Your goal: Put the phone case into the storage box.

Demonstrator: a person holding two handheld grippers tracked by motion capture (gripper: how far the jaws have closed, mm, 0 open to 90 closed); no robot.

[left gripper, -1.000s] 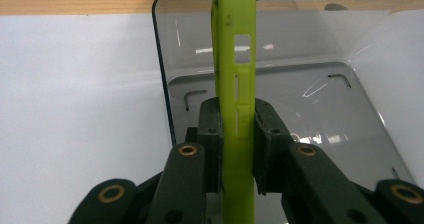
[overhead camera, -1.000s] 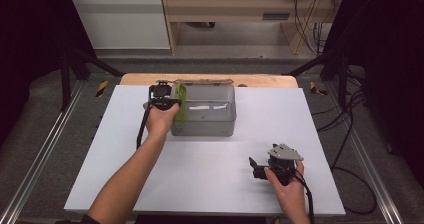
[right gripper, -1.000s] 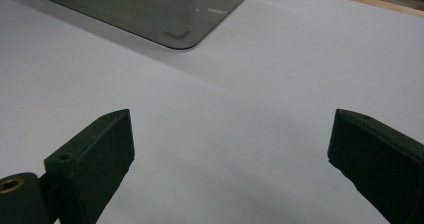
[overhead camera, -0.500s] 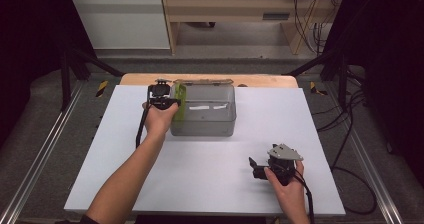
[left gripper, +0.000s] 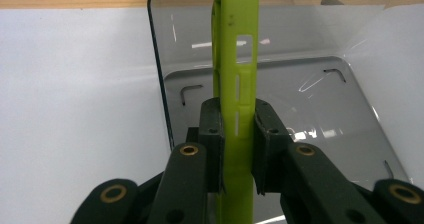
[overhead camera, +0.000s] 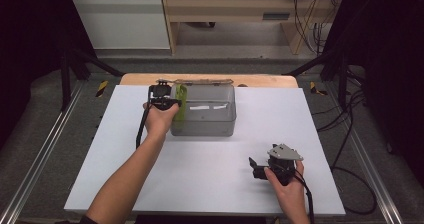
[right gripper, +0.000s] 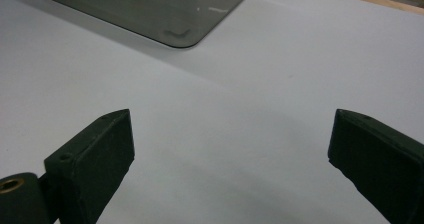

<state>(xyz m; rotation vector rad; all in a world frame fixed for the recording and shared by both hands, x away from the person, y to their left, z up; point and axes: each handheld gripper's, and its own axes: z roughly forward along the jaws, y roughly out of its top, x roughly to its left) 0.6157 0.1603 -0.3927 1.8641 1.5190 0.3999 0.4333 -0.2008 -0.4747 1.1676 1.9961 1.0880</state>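
Both pads of the left gripper [left gripper: 235,149] clamp the green phone case [left gripper: 235,74] edge-on above the clear bin [overhead camera: 220,126], probably for dropping in; right gripper [right gripper: 230,159] idles wide open, nothing between its fingers.

Even overhead light whitens the table [overhead camera: 210,184], while the room around it falls dark. Glare streaks the clear box [left gripper: 280,49] beyond the left gripper [left gripper: 235,129]. Soft shadows lie beneath the right gripper [right gripper: 230,149], whose near jaws blur.

L tool [overhead camera: 172,100] clamped shut, R tool [overhead camera: 256,165] jaws wide apart.
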